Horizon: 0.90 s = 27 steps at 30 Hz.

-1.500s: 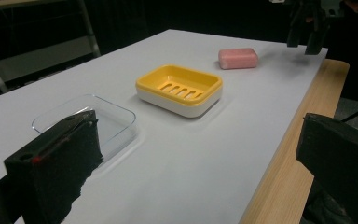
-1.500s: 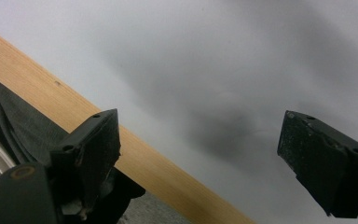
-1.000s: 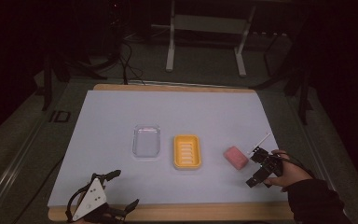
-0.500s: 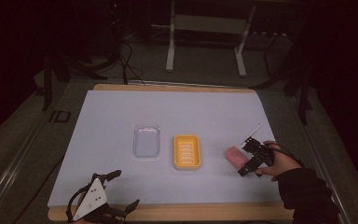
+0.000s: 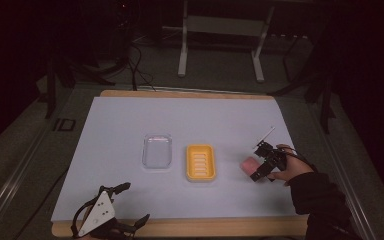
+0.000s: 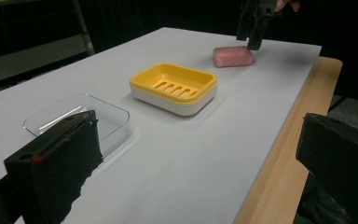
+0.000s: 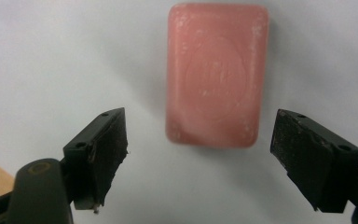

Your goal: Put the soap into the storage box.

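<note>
A pink soap bar (image 5: 249, 163) (image 7: 216, 70) (image 6: 233, 56) lies flat on the white table sheet, right of a yellow soap dish (image 5: 200, 162) (image 6: 173, 86). My right gripper (image 5: 258, 163) (image 7: 200, 140) (image 6: 251, 23) hangs over the bar's near end, pointing down. Its jaws have just been closing, and the soap sits between them with a gap on each side, untouched. My left gripper (image 5: 134, 204) (image 6: 200, 158) rests at the table's front left edge, jaws wide apart and nothing between them.
A clear plastic tray (image 5: 157, 150) (image 6: 74, 119) sits left of the yellow dish. The white sheet (image 5: 130, 120) covers a wooden table whose edge (image 6: 279, 154) runs along the front. Metal stand legs (image 5: 182, 50) rise beyond the far edge.
The right hand has slid left across the table from beside the soap to right over it, and its jaws look narrower. The left gripper has stayed where it was.
</note>
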Available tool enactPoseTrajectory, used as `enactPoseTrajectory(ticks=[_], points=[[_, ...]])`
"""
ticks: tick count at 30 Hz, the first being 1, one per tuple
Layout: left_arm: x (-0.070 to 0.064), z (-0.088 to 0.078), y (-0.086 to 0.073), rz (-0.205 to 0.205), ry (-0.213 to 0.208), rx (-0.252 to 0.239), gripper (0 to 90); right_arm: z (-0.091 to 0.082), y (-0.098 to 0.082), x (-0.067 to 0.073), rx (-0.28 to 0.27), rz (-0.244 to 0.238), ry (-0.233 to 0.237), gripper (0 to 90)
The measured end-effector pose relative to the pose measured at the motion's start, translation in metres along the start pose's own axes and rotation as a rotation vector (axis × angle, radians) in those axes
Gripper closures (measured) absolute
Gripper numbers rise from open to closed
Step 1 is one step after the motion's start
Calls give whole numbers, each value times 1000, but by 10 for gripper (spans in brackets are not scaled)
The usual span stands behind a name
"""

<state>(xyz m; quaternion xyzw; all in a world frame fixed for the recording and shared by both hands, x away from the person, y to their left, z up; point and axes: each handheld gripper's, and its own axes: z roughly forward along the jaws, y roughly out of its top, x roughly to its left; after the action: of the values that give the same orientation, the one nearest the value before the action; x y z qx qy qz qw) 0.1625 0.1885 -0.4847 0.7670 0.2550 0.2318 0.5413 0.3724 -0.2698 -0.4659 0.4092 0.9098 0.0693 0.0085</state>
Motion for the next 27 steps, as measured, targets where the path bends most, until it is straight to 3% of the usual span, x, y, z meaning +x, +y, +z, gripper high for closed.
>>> enactPoseTrajectory(ticks=[6, 13, 27], points=[[0, 1, 0, 1, 0, 1, 3, 7, 7, -7, -18, -2, 29, 213], [-1, 1, 0, 1, -2, 2, 3, 15, 16, -9, -19, -46, 15, 224], [-1, 1, -1, 3, -6, 9, 3, 34, 19, -10, 6, -55, 10, 337]])
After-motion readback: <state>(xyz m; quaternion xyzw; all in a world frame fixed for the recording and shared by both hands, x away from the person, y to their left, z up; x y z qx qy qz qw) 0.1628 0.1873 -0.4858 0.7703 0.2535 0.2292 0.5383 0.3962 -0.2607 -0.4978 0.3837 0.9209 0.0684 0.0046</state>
